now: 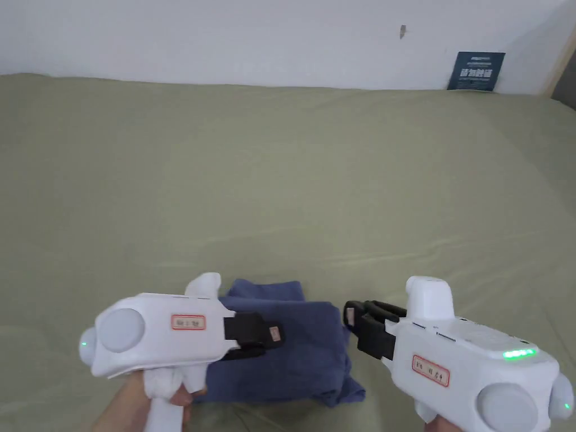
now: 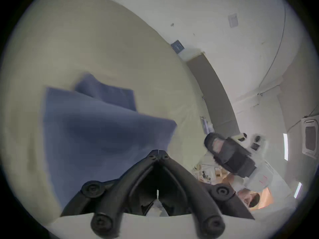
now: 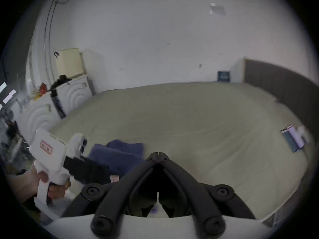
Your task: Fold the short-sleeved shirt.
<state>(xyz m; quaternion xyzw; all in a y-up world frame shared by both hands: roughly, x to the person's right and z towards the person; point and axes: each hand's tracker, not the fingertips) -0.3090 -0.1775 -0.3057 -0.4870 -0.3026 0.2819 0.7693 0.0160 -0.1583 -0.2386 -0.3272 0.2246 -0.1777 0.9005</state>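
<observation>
A dark blue short-sleeved shirt [image 1: 292, 349] lies folded into a compact block near the front edge of the olive bed [image 1: 281, 180], with one smaller flap sticking out at its far side. My left gripper [image 1: 275, 336] hovers just above the shirt's left part, jaws closed together with nothing between them. My right gripper [image 1: 350, 316] is held beside the shirt's right edge, apart from the cloth, jaws also together and empty. In the left gripper view the shirt [image 2: 96, 132] spreads under the shut left gripper [image 2: 158, 151]. The right gripper [image 3: 158, 153] in its own view is shut over bare sheet, the shirt [image 3: 119, 154] to its left.
The bed sheet stretches far toward a white wall with a dark blue card [image 1: 476, 71] leaning on it. A small blue-and-white object [image 3: 293, 139] lies on the bed far right. White cabinets [image 3: 72, 94] stand past the bed's left side, a dark headboard [image 3: 279, 80] on the right.
</observation>
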